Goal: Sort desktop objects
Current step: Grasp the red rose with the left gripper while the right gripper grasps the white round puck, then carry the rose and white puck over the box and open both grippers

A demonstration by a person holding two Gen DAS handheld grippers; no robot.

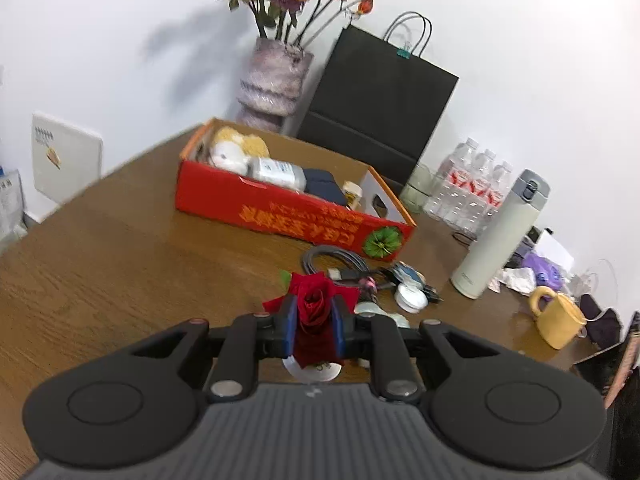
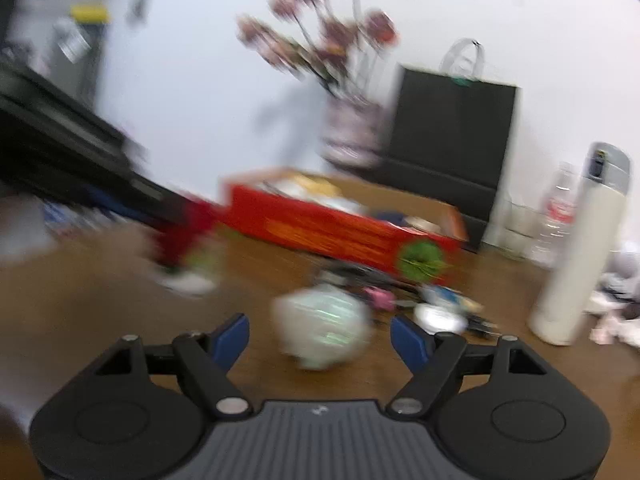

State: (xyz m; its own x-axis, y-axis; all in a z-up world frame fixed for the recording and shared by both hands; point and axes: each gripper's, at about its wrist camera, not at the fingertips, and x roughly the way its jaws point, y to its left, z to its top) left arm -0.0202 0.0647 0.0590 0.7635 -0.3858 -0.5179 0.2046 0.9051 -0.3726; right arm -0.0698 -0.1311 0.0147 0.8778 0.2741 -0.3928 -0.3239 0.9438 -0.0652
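The left gripper (image 1: 315, 316) has its blue-padded fingers (image 1: 291, 322) drawn close together, clamped on either side of something held between them, and it sits low over the near part of the table. The right gripper (image 2: 320, 338) has its jaws spread wide, with its fingers (image 2: 230, 338) angled outward and gripping nothing. The right wrist view is heavily blurred. In it, the left gripper shows only as a dark smear at far left.
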